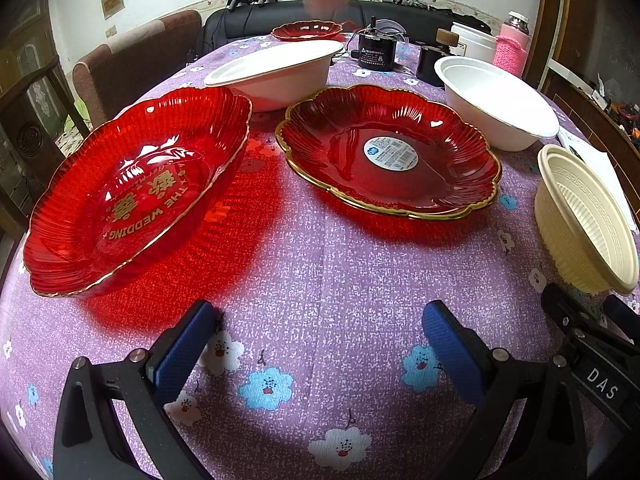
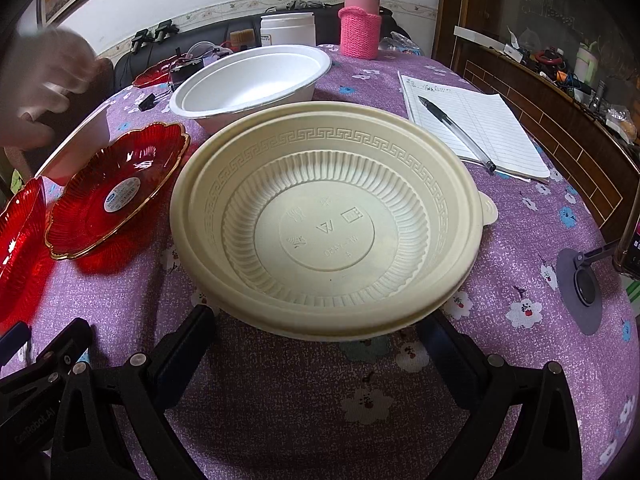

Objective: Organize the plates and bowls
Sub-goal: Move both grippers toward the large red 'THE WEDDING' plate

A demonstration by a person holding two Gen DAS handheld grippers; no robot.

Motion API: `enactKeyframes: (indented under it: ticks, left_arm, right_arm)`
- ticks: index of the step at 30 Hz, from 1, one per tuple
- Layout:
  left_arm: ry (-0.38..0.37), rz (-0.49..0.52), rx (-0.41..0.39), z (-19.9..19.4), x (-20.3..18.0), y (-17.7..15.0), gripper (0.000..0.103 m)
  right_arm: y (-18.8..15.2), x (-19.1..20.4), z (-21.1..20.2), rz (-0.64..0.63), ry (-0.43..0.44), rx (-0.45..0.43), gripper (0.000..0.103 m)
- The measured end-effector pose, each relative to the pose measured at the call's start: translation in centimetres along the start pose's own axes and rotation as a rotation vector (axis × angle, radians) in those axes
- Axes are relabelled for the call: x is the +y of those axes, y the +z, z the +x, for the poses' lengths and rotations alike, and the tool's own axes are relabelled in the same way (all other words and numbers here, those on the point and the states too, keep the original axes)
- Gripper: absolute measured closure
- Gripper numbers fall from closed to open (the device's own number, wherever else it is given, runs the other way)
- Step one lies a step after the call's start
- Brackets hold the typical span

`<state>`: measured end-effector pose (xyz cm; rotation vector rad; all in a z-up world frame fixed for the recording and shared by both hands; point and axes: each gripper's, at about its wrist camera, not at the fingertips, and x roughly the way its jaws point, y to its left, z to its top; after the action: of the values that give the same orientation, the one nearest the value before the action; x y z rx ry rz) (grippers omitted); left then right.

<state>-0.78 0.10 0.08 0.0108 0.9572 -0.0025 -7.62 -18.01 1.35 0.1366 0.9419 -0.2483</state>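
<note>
cream bowl (image 2: 326, 224) is seen dead ahead of right hand-held gripper (image 2: 316, 320), rim between spread jaws | left hand-held gripper (image 1: 320, 324) spread, empty, farther off on desk (image 1: 320, 264)

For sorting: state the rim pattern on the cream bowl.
Embossed Greek-key band on the cream bowl, clearest in right wrist view.

Lined notepad (image 2: 476, 128) under pen (image 2: 456, 132), pink-sleeved flask (image 2: 360, 28), white jar (image 2: 287, 29)

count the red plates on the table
3. One lettered plate near left, one stickered plate in the middle beside it, and one small plate at the far edge behind the white bowls. More could be hidden behind the bowls.
</note>
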Motion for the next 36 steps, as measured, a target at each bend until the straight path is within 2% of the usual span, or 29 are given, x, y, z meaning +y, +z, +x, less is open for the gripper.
enactKeyframes:
  ticks: [21, 27, 31, 36]
  left_arm:
    - [0.015, -0.003, 0.000, -0.1, 0.1, -0.1, 0.000]
    - [0.004, 0.002, 0.041, -0.7, 0.1, -0.5, 0.000]
    - [0.008, 0.010, 0.042, -1.4, 0.0, -1.5, 0.000]
    - [0.000, 0.024, 0.044, -1.9, 0.0, -2.4, 0.000]
  right_arm:
    - [0.0, 0.0, 0.0, 0.000, 0.000, 0.000, 0.001]
    - [0.0, 0.1, 0.0, 0.001, -0.002, 0.002, 0.001]
    - [-0.3, 0.4, -0.4, 0.009, -0.003, 0.049, 0.001]
    - [-1.7, 0.2, -1.3, 0.003, -0.004, 0.066, 0.001]
